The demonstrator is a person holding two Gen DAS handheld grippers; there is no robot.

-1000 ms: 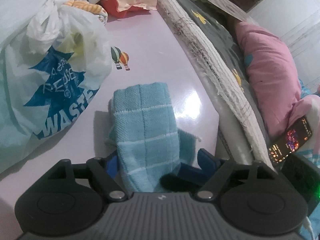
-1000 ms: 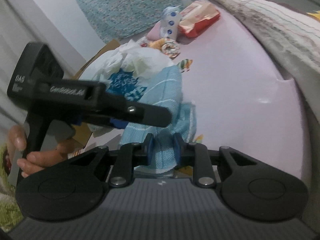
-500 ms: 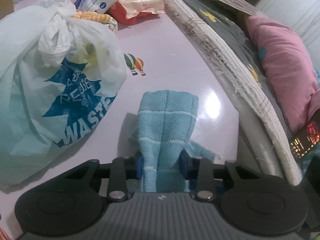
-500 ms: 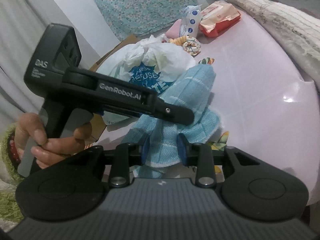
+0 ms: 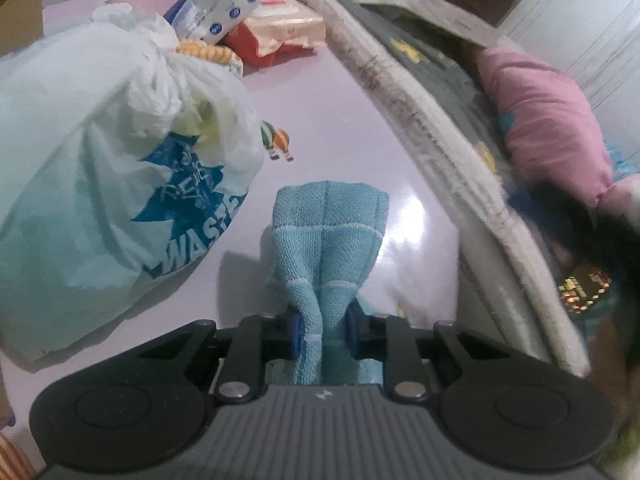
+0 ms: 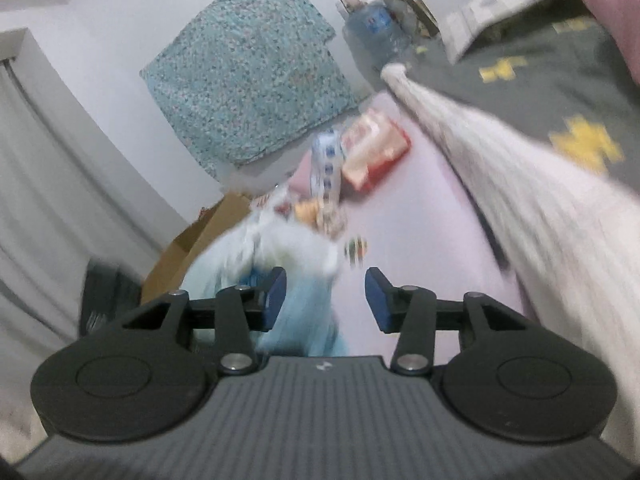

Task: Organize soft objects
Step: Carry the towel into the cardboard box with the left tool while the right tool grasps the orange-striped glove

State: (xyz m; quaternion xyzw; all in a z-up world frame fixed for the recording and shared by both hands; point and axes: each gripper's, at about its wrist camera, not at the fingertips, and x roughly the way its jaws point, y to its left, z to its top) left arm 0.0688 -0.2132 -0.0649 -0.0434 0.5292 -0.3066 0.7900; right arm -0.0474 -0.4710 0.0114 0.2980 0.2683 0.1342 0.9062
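Note:
A light blue woven cloth [image 5: 332, 216] lies bunched on the lilac table [image 5: 340, 112]. My left gripper [image 5: 324, 330] is closing on the cloth's near end; both blue pads press into the gathered fabric. The cloth's far end stands up in a rounded fold. In the blurred right wrist view my right gripper [image 6: 326, 298] is opening, its pads apart. The blue cloth [image 6: 308, 320] shows low behind the left pad, touching neither pad.
A knotted white plastic bag [image 5: 100, 184] with blue print fills the table's left. Behind it lie a striped yellow cloth [image 5: 208, 54], a blue-and-white pack [image 5: 218, 12] and a red-orange pack [image 5: 280, 36]. A bed with a pink pillow [image 5: 548, 120] borders the right.
My left jaws closed from wide apart onto the cloth, pinching it narrow. My right gripper let go of the cloth, opened and rose away from it.

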